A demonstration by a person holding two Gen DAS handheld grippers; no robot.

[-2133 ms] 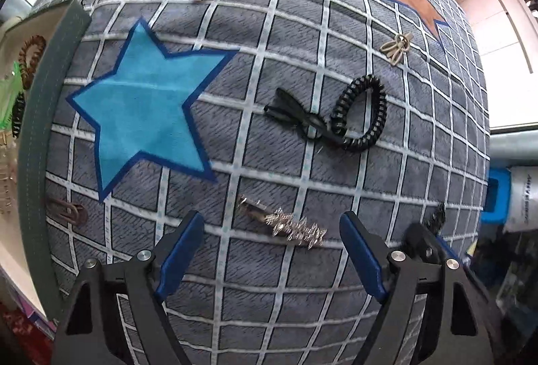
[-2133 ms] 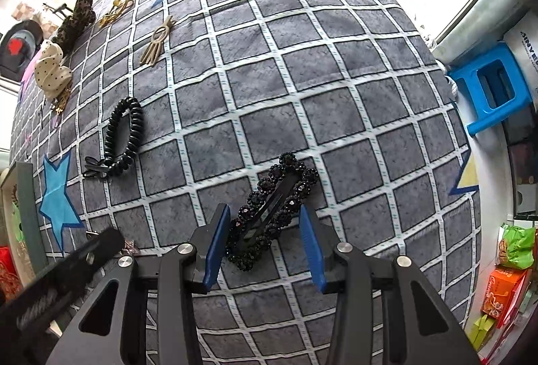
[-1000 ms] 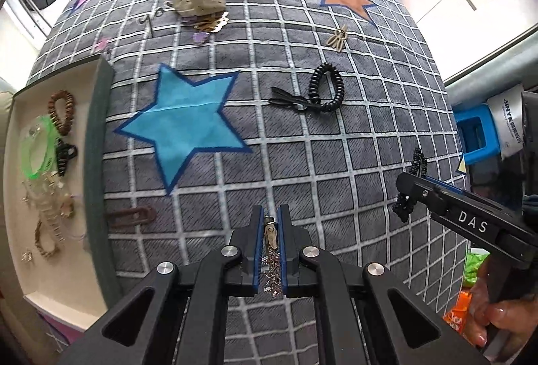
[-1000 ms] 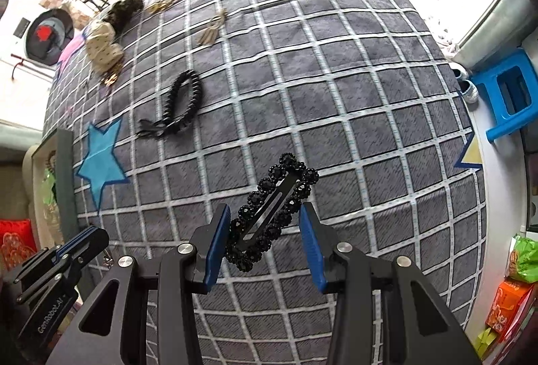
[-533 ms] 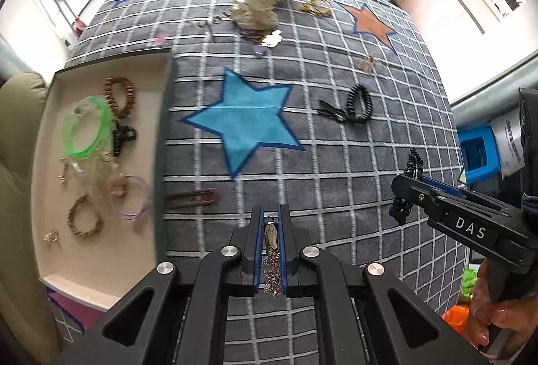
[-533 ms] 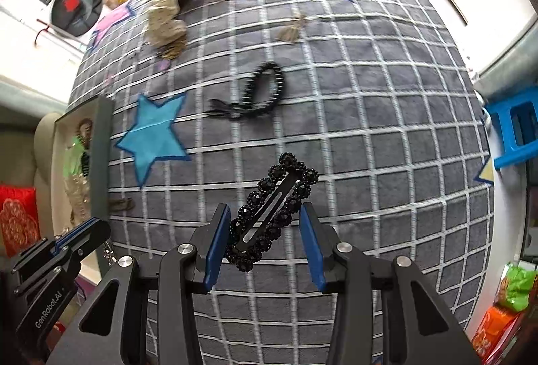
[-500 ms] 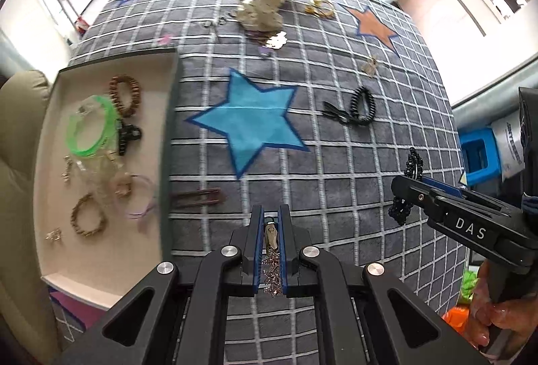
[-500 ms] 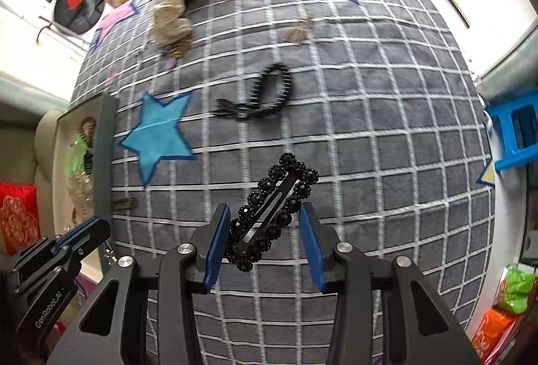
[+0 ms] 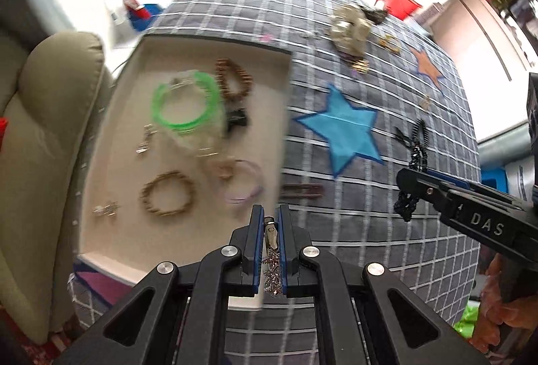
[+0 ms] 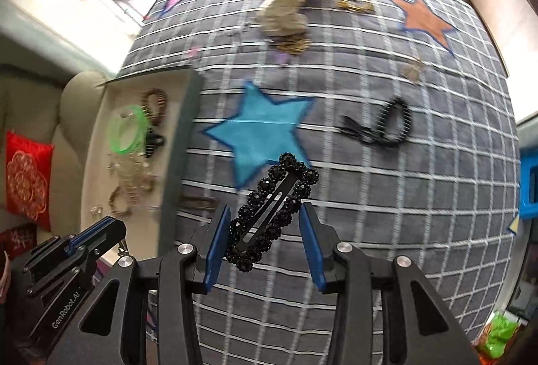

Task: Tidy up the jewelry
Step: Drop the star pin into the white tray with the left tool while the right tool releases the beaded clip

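My left gripper (image 9: 270, 232) is shut on a silver rhinestone hair clip (image 9: 271, 259) and holds it above the near right corner of the beige jewelry tray (image 9: 111, 143). The tray holds a green bangle (image 9: 183, 102), brown bead bracelets (image 9: 167, 193) and other small pieces. My right gripper (image 10: 265, 232) is shut on a black beaded hair clip (image 10: 270, 210), held above the grey checked cloth. It also shows at the right of the left wrist view (image 9: 412, 193), with the black clip (image 9: 415, 159) sticking out of it.
On the cloth lie a black coil hair tie (image 10: 386, 124), a brown clip (image 9: 301, 190) beside the tray, a cream scrunchie (image 10: 282, 11) and gold pieces (image 10: 356, 3) at the far end. A beige sofa (image 9: 30, 136) is left of the tray.
Both grippers have swung left toward the tray with their clips still held. The left gripper now hangs over the tray's near corner.
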